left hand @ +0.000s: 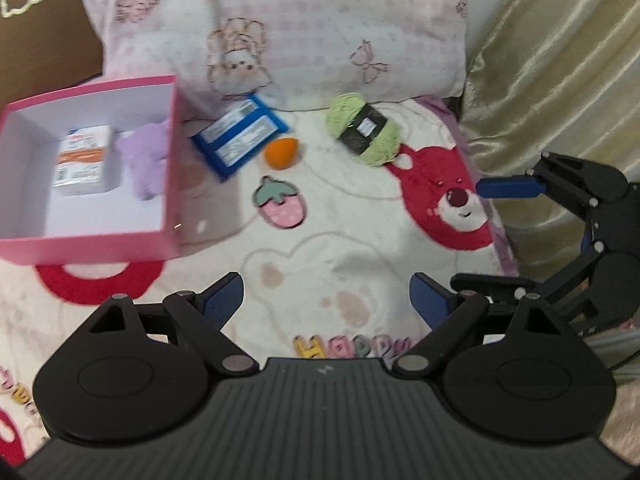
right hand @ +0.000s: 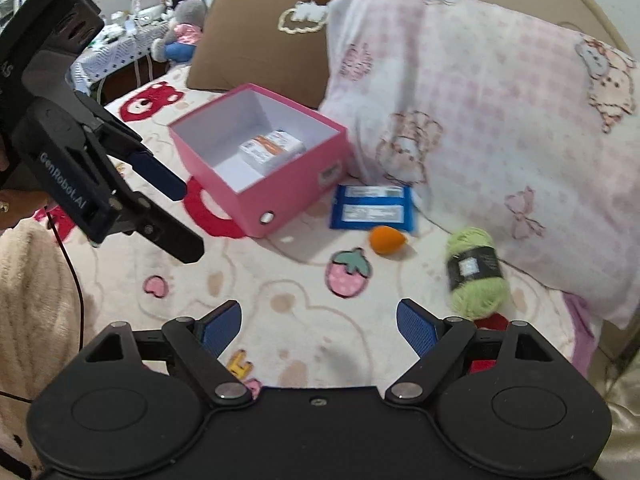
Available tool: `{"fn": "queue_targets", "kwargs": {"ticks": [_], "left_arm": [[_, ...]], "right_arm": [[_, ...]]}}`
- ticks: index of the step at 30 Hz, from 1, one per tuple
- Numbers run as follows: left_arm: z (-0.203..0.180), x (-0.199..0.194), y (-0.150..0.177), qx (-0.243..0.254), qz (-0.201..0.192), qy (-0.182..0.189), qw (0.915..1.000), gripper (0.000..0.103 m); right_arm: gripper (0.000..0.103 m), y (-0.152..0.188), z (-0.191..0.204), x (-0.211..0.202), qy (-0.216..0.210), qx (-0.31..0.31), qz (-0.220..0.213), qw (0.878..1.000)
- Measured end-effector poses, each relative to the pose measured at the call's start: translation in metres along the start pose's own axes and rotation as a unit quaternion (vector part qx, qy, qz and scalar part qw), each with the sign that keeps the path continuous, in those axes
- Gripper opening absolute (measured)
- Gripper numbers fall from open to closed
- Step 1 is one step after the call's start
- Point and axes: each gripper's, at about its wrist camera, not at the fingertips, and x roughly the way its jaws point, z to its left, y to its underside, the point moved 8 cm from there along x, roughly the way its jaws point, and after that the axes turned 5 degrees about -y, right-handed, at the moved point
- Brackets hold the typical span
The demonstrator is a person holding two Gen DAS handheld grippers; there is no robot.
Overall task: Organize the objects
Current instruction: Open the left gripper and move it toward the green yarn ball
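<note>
Two hand-held grippers above a bed [left hand: 340, 240] covered with a cartoon-print blanket. The left gripper [left hand: 326, 300] has its jaws spread wide and nothing between them; the right gripper [right hand: 318, 326] is likewise wide and empty. Each is also seen from the other's camera, at the frame edge.

The pink box [left hand: 170, 152], open-topped with a white interior, stands on the blanket toward the left. Inside it lie a white carton with orange print [left hand: 84, 160] and, beside it, a pale purple soft toy [left hand: 146, 158], the latter hidden by the box wall in the right wrist view.

Outside the box, on the blanket: a blue packet [left hand: 240, 138] just beside the box; an orange egg-shaped object [left hand: 282, 152] touching or nearly touching the packet's edge; and a ball of green yarn with a dark label [left hand: 364, 128] further right, apart from the others. A pink-checked pillow [left hand: 320, 32] lies behind all three.
</note>
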Motion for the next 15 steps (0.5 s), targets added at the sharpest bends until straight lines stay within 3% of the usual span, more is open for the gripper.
{"fn": "queue_targets", "kwargs": {"ticks": [8, 15], "left_arm": [[-0.018, 0.071, -0.021, -0.017, 0.027, 0.019, 0.9993, 0.09], [-0.019, 0.121, -0.038, -0.039, 0.008, 0.018, 0.9991, 0.09]], "right_arm": [[0.088, 0.02, -0.039, 0.017, 0.05, -0.028, -0.004, 0.998], [0.088, 0.028, -0.09, 0.035, 0.061, 0.031, -0.029, 0.997]]}}
